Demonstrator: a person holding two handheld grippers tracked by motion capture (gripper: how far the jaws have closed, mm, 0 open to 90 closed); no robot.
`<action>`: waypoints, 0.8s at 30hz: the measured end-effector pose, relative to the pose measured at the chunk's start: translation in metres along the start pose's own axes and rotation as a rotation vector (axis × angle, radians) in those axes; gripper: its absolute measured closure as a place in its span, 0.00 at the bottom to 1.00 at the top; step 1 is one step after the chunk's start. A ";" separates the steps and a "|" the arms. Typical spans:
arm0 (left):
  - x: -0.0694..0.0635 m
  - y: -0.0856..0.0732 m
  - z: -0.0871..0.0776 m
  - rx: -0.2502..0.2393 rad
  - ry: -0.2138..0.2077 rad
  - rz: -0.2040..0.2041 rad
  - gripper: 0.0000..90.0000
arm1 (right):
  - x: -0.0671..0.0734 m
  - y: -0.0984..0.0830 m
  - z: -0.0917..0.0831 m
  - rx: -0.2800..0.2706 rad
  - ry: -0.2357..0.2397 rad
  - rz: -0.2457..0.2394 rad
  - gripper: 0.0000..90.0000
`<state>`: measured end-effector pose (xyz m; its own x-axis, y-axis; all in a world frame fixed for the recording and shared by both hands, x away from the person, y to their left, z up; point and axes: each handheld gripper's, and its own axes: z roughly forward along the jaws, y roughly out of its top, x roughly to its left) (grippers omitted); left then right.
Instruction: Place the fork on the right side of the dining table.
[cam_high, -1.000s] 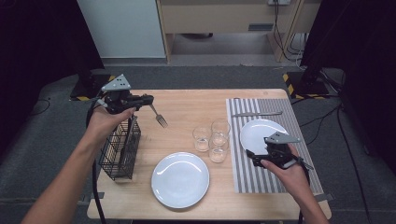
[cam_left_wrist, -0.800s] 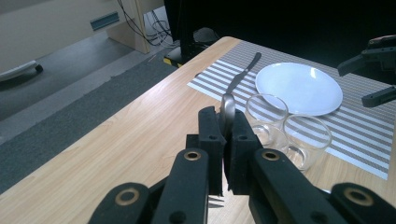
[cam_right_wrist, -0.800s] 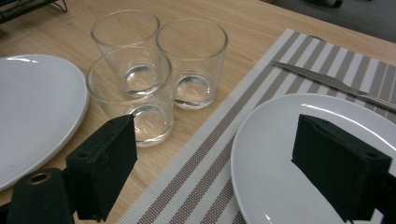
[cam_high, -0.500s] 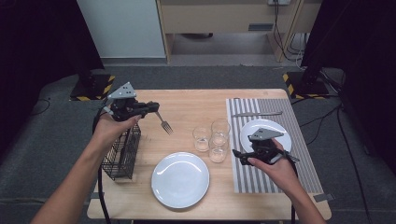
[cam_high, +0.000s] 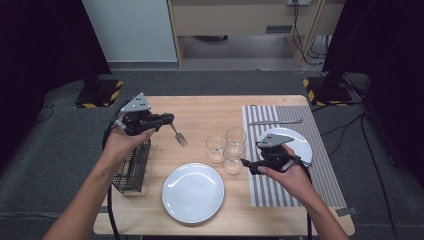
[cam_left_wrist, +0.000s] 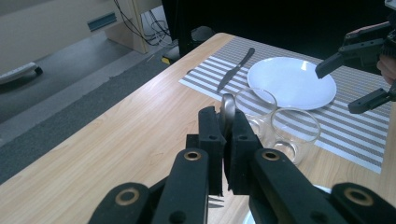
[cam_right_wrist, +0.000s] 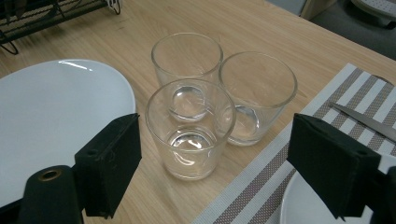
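My left gripper (cam_high: 167, 119) is shut on the handle of a metal fork (cam_high: 178, 136) and holds it above the table, left of three clear glasses (cam_high: 226, 148). In the left gripper view the fork handle (cam_left_wrist: 228, 106) stands up between the closed jaws of my left gripper (cam_left_wrist: 224, 135). My right gripper (cam_high: 247, 164) is open, low over the table, just right of the nearest glass (cam_high: 232, 161). In the right gripper view that glass (cam_right_wrist: 189, 133) stands between the spread jaws of my right gripper (cam_right_wrist: 224, 163), untouched.
A black wire basket (cam_high: 131, 167) stands at the left edge. A white plate (cam_high: 193, 192) lies near the front. A striped placemat (cam_high: 325, 175) on the right carries a second plate (cam_high: 297, 142) and a knife (cam_high: 275, 121).
My left gripper has carried the fork to the right, away from the basket. My right gripper has moved left off the placemat plate to the nearest glass.
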<state>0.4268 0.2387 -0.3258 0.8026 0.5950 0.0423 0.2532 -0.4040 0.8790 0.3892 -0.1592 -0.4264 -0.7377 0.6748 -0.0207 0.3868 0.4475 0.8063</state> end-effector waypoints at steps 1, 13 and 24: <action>0.000 0.000 0.000 0.000 0.000 0.000 0.96 | 0.000 0.000 0.000 0.000 0.000 0.000 0.20; -0.020 0.001 0.016 0.010 -0.026 0.025 0.96 | 0.009 0.005 0.003 -0.012 0.052 -0.022 0.23; -0.034 0.003 0.021 0.003 -0.050 0.042 0.96 | 0.020 0.016 0.005 -0.014 0.107 -0.070 0.26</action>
<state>0.4119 0.2029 -0.3347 0.8385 0.5421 0.0551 0.2206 -0.4303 0.8753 0.3836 -0.1357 -0.4169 -0.8176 0.5757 -0.0147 0.3250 0.4822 0.8135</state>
